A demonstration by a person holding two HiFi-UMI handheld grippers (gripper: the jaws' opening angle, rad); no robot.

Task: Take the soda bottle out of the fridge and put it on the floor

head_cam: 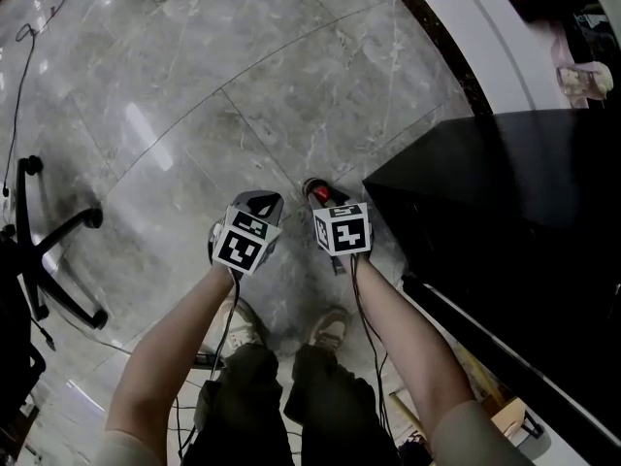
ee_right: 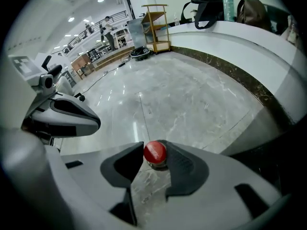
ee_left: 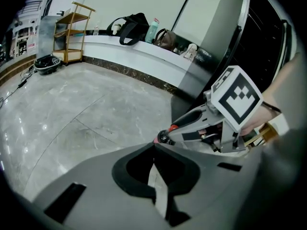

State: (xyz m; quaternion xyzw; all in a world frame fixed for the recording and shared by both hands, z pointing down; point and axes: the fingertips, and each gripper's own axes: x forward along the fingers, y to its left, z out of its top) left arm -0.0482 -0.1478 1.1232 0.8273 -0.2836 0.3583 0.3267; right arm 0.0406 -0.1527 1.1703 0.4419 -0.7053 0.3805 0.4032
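Soda bottle – only its red cap shows clearly – stands upright between the tips of the right gripper, whose jaws are closed narrowly on the cap from both sides. Its lower end is hidden, so contact with the marble floor cannot be judged. In the head view the left gripper hangs just beside it at 9 o'clock, jaws drawn together on nothing. A black fridge stands at 3 o'clock – the person's shoes lie at 6 o'clock.
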